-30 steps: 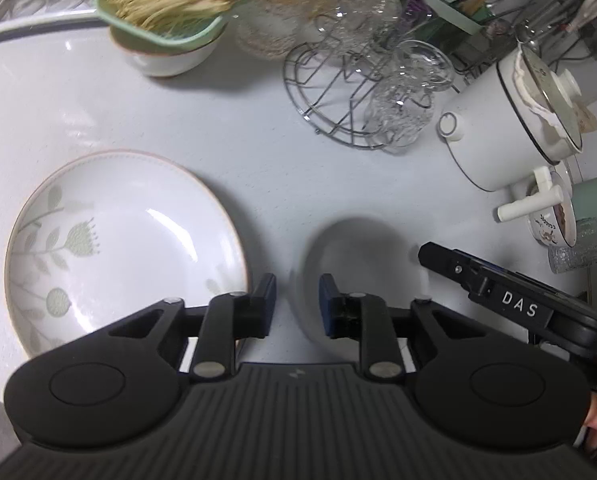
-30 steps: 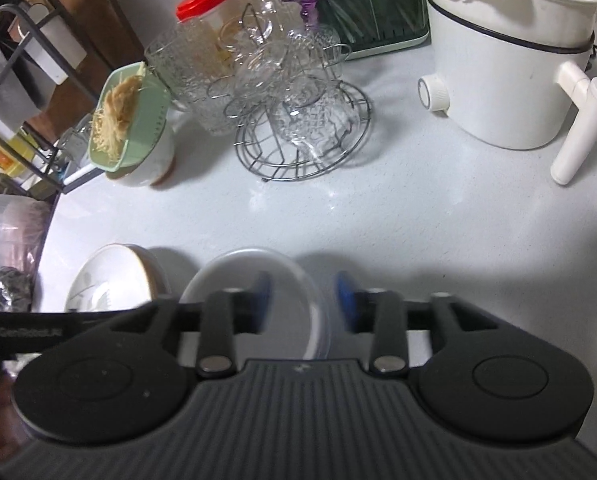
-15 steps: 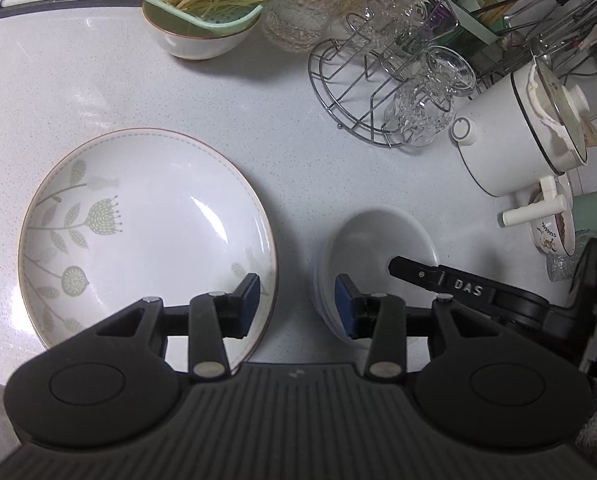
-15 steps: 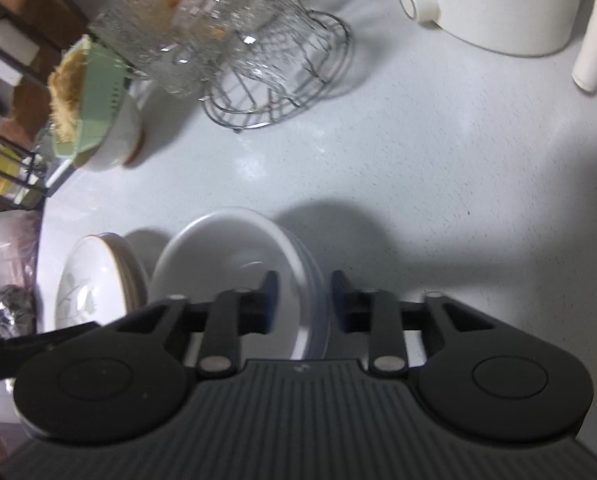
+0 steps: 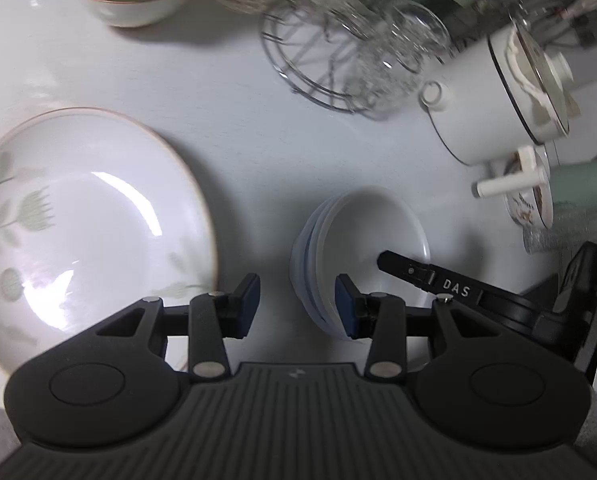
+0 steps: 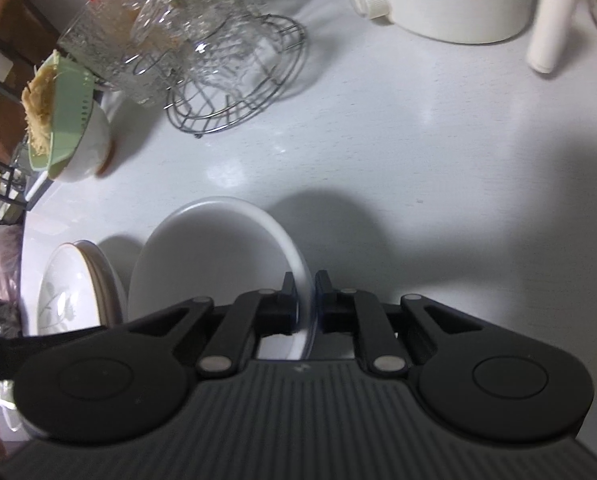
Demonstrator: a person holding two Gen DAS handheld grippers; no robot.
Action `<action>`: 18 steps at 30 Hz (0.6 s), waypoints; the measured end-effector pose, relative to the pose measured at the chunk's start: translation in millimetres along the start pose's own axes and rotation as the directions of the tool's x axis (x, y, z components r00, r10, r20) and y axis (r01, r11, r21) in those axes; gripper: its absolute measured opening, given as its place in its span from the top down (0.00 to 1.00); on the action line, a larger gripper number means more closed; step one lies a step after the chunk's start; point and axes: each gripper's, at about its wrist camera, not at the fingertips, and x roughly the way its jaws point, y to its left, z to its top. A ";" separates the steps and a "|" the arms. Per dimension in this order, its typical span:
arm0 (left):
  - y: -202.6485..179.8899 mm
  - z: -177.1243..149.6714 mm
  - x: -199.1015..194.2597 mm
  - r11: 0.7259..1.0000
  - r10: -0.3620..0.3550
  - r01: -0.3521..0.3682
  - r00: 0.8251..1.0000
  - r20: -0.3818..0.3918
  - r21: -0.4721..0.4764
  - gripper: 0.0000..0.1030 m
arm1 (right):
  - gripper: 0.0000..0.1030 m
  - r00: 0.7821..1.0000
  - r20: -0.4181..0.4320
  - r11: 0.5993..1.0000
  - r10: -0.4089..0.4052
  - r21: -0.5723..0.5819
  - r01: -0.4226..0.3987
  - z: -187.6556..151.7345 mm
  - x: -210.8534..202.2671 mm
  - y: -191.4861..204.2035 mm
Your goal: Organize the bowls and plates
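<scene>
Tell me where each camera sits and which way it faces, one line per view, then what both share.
Left wrist: on the left gripper, looking down at the counter between the floral plate and the stacked white bowls; its open fingers show, plus the right gripper's arm.
Right wrist: on the right gripper, looking forward across the counter; its fingers, shut on the top bowl's rim, show.
Shared: bowls, plate, wire glass rack, white pot.

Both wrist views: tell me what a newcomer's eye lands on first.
The right gripper pinched on the rim of the top bowl of a stack of plain white bowls at centre. Left of it sits a large white plate with green flower print, with the left gripper open above the gap between them.
</scene>
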 end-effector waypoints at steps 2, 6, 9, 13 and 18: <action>-7.8 1.2 8.8 1.000 -0.012 0.013 1.000 -0.020 0.022 0.54 | 0.89 1.000 0.012 1.000 -0.016 0.010 0.015 -1.6 -5.3 -6.4; -23.3 2.3 27.6 0.998 -0.033 0.036 0.998 -0.062 0.059 0.54 | 0.89 0.999 0.017 0.999 -0.030 0.037 0.030 -5.4 -10.7 -19.1; -31.2 2.3 40.6 0.996 -0.053 0.059 0.995 -0.084 0.067 0.55 | 0.89 0.999 0.014 0.998 -0.029 0.047 0.029 -6.7 -12.5 -26.8; -37.2 0.3 57.0 0.996 -0.067 0.074 0.993 -0.101 0.060 0.55 | 0.89 1.000 0.012 0.999 -0.024 0.043 0.024 -4.5 -12.4 -35.6; -36.4 -3.8 73.2 0.996 -0.086 0.089 0.990 -0.113 0.017 0.57 | 0.89 1.000 -0.001 0.999 -0.009 0.046 0.009 -0.3 -7.6 -39.8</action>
